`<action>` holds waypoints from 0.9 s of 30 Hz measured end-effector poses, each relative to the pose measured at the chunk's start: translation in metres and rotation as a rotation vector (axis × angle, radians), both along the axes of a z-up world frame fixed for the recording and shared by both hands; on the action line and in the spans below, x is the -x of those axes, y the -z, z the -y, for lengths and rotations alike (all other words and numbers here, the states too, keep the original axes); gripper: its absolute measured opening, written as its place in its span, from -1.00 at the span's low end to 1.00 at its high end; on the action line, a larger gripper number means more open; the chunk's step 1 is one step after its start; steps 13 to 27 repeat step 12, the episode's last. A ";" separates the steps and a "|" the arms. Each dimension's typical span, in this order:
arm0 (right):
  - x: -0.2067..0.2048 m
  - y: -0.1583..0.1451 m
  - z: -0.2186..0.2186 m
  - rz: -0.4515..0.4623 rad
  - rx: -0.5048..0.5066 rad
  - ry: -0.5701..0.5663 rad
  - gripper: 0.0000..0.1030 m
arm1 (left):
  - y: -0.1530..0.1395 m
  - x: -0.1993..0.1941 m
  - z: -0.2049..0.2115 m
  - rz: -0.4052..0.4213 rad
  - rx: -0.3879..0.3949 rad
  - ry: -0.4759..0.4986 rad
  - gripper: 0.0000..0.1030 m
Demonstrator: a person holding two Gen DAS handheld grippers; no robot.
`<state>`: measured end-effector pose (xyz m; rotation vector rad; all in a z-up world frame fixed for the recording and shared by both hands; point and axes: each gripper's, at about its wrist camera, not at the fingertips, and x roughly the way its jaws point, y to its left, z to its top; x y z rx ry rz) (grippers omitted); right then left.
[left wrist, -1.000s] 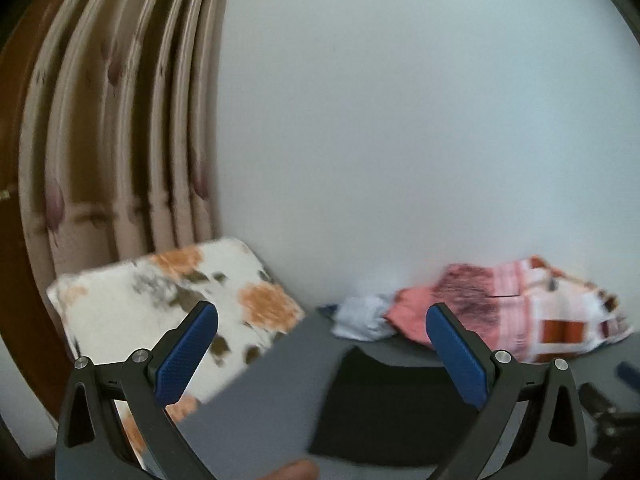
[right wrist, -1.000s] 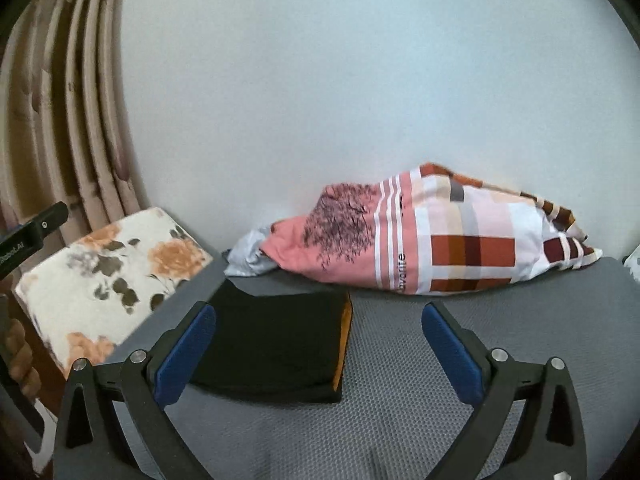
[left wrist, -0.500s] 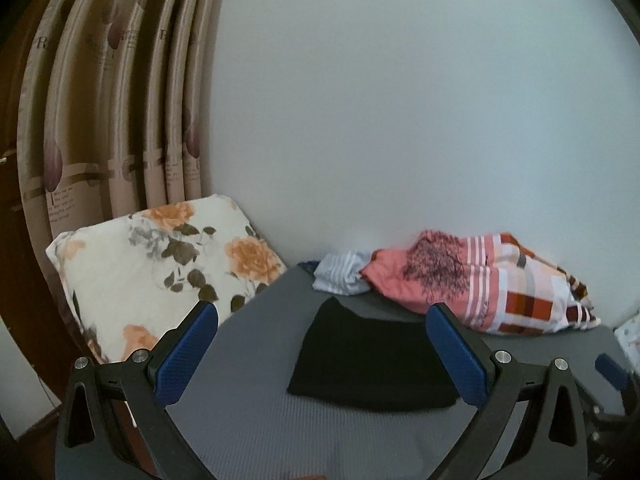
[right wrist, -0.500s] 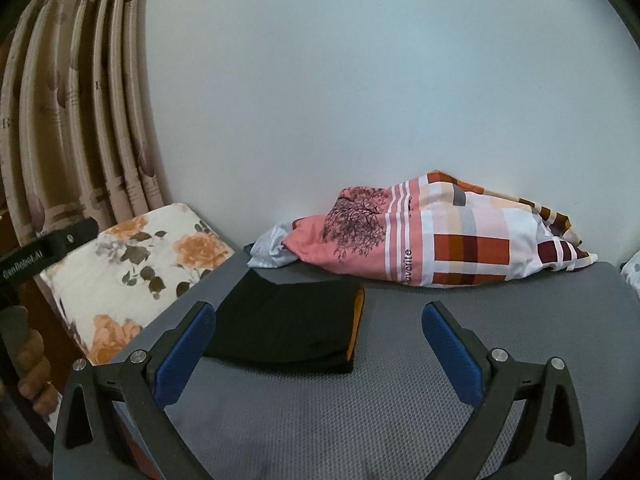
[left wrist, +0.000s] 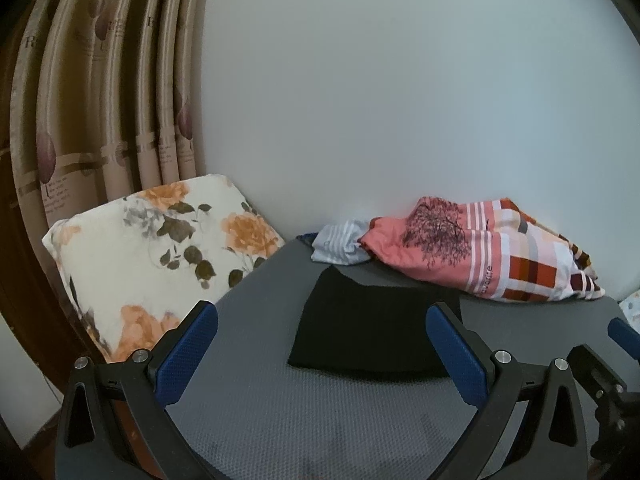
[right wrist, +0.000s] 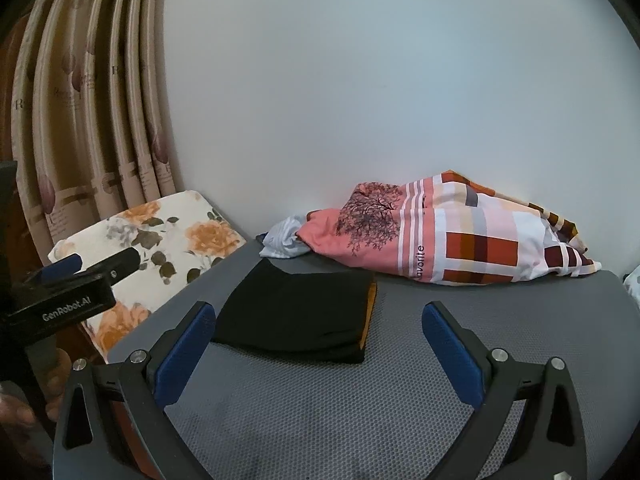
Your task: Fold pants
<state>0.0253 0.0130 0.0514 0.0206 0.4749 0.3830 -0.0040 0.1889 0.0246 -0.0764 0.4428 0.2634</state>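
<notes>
The black pants (left wrist: 368, 332) (right wrist: 296, 314) lie folded into a flat rectangle on the grey mesh surface (left wrist: 280, 412) (right wrist: 400, 400); an orange lining shows at their right edge in the right wrist view. My left gripper (left wrist: 320, 348) hangs open in front of the pants, its right finger overlapping their right side in the image. My right gripper (right wrist: 316, 344) is open too, held back from the pants with nothing between its fingers. The left gripper's body (right wrist: 68, 292) shows at the left of the right wrist view, and the right gripper's tip (left wrist: 622, 334) at the right edge of the left wrist view.
A pink and orange checked cloth bundle (left wrist: 480, 252) (right wrist: 440, 236) and a pale striped garment (left wrist: 340, 242) (right wrist: 284, 238) lie against the white wall. A floral cushion (left wrist: 152, 248) (right wrist: 160, 240) leans at the left beside beige curtains (left wrist: 100, 100). A hand (right wrist: 24, 396) holds the left gripper.
Both grippers have drawn back and steadied, so the pants and the surface show more fully. The pants have not moved. Both grippers stay open.
</notes>
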 end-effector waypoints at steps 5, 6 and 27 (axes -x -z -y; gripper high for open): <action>-0.004 0.005 -0.002 -0.020 0.003 -0.010 0.99 | 0.005 0.000 0.002 0.013 -0.014 0.015 1.00; -0.004 0.006 -0.003 -0.024 0.005 -0.013 0.99 | 0.006 0.002 0.004 0.029 -0.024 0.015 1.00; -0.003 0.014 -0.008 -0.040 0.020 -0.031 0.99 | 0.006 0.008 0.006 0.058 -0.025 0.008 1.00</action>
